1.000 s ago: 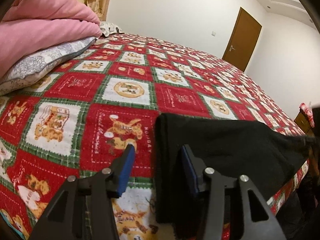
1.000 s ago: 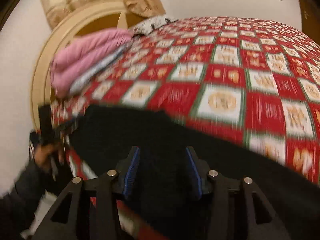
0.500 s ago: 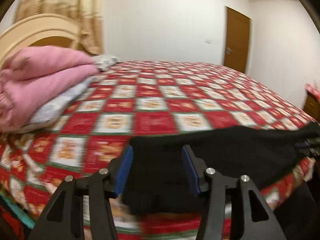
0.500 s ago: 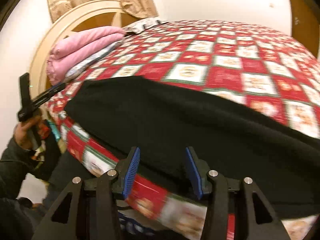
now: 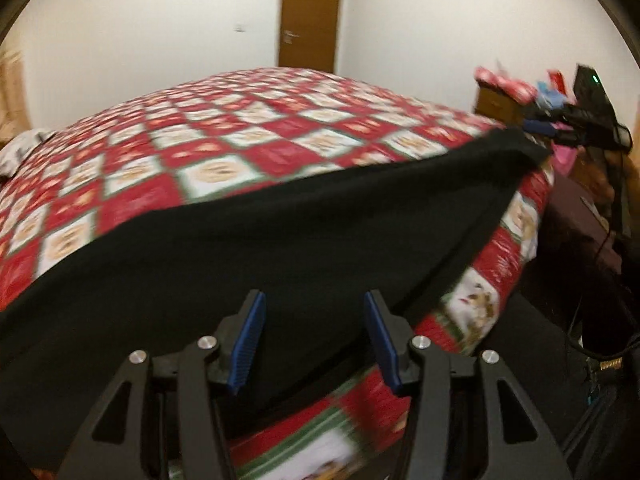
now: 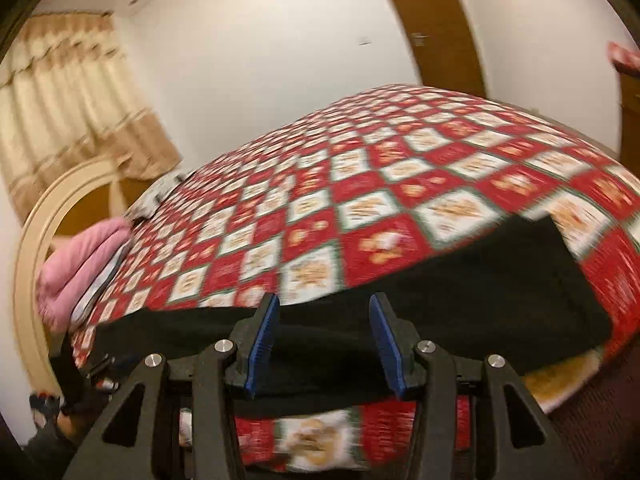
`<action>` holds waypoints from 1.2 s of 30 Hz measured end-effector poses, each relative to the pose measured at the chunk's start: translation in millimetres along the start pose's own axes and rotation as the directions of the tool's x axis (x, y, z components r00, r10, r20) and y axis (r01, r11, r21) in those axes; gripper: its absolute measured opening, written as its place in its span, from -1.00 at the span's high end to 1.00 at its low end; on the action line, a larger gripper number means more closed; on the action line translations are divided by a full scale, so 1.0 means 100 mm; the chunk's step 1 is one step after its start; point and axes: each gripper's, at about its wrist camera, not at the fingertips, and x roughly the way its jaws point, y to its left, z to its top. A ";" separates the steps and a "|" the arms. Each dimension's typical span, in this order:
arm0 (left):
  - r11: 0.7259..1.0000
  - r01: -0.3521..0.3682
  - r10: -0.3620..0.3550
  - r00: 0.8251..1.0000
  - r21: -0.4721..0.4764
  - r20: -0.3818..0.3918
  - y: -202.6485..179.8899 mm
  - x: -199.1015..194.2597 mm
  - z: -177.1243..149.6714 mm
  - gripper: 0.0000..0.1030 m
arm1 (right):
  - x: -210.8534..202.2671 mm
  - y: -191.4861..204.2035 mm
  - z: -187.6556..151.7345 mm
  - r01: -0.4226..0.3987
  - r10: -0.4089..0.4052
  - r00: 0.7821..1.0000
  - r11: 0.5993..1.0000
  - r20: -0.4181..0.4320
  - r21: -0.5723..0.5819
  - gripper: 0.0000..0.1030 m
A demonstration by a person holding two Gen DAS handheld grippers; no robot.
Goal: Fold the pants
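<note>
The black pants (image 5: pixel 248 248) lie stretched along the near edge of the bed, over the red checked bedspread (image 5: pixel 248 128). My left gripper (image 5: pixel 312 340) is open and empty, its blue pads just above the pants' near edge. My right gripper (image 6: pixel 324 340) is open and empty too, low over the pants (image 6: pixel 460 296) near their middle. In the left wrist view the right gripper (image 5: pixel 560 124) shows at the pants' far right end. In the right wrist view the left gripper (image 6: pixel 80 364) shows at the pants' left end.
Pink folded bedding (image 6: pixel 84 260) and a cream headboard (image 6: pixel 44 216) sit at the bed's left end. A brown door (image 5: pixel 310 16) stands behind the bed. A wooden nightstand (image 5: pixel 500 104) with colourful items is at the right. The bedspread hangs over the bed's front edge (image 6: pixel 320 436).
Both wrist views have swung right and both grippers have drawn back toward the bed's near edge. Both stay open. The pants lie flat as before.
</note>
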 end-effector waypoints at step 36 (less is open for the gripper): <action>0.970 0.057 -0.029 0.992 0.237 -0.123 -0.52 0.15 0.01 0.94 | 0.24 0.05 -0.25 -0.055 0.055 0.997 0.998 -0.055 -0.002 0.05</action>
